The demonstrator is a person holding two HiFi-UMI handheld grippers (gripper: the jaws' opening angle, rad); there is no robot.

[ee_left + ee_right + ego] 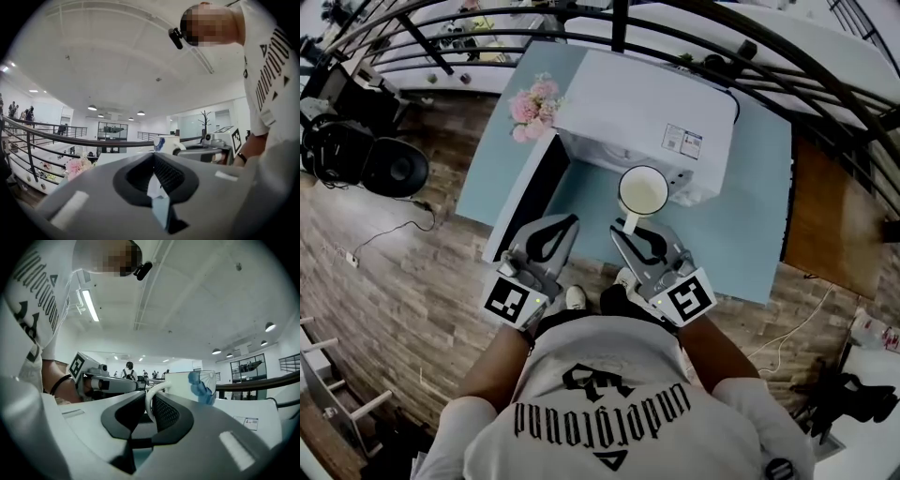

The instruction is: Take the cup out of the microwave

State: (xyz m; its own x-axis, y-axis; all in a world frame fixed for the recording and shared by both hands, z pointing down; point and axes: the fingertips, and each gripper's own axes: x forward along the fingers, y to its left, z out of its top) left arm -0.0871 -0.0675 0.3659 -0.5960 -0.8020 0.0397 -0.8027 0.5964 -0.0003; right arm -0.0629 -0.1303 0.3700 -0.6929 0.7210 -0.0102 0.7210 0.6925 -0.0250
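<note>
The white cup (643,190) with a blue print hangs in the air in front of the white microwave (647,112). My right gripper (628,228) is shut on its handle. In the right gripper view the handle loop sits between the jaws and the cup (192,385) stands upright just beyond my right gripper (149,401). My left gripper (570,223) is beside it on the left, shut with nothing in it. In the left gripper view my left gripper (152,157) has its jaws meeting at the tip, and the cup (165,143) shows to the right.
The microwave door (525,192) swings open to the left over the light blue table (759,216). Pink flowers (534,105) stand at the microwave's left corner. A black curved railing (787,66) runs behind the table. A black round device (394,167) sits on the wooden floor at left.
</note>
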